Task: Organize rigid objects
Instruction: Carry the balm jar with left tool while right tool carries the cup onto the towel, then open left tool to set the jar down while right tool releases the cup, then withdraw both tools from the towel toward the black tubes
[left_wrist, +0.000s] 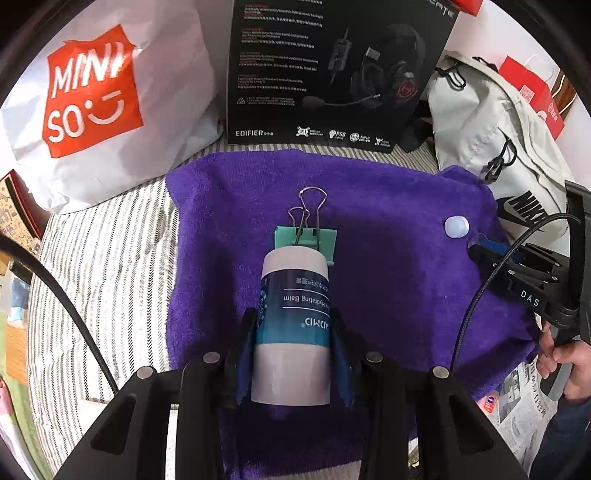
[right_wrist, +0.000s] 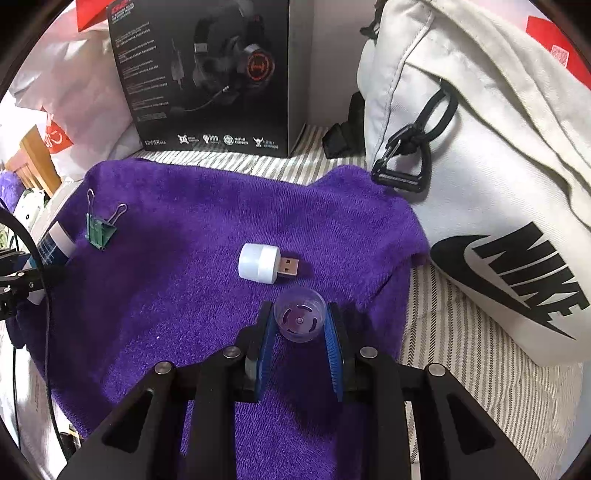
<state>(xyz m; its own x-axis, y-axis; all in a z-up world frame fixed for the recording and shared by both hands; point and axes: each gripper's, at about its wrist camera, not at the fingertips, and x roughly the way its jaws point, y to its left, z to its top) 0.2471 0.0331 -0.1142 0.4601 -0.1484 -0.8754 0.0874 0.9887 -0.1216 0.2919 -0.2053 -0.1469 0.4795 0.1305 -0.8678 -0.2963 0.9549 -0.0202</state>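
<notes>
Purple towel (right_wrist: 192, 295) carries one green binder clip (right_wrist: 99, 232) and one USB light (right_wrist: 260, 263); left gripper (left_wrist: 293, 328) clamps one balm bottle (left_wrist: 293, 314), right gripper (right_wrist: 301, 325) clamps one clear cap (right_wrist: 300, 319).

Purple towel (right_wrist: 177, 295) covers the striped bed (right_wrist: 454, 354).

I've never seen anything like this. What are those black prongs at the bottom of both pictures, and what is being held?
No robot here: a person holds two hand-held grippers, each with its own camera looking along its fingers. One picture comes from the left gripper, clamped on a white balm bottle with a blue label. The other comes from the right gripper, closed on a small clear plastic cap. On the purple towel lie a green binder clip and a white USB night light.
</notes>
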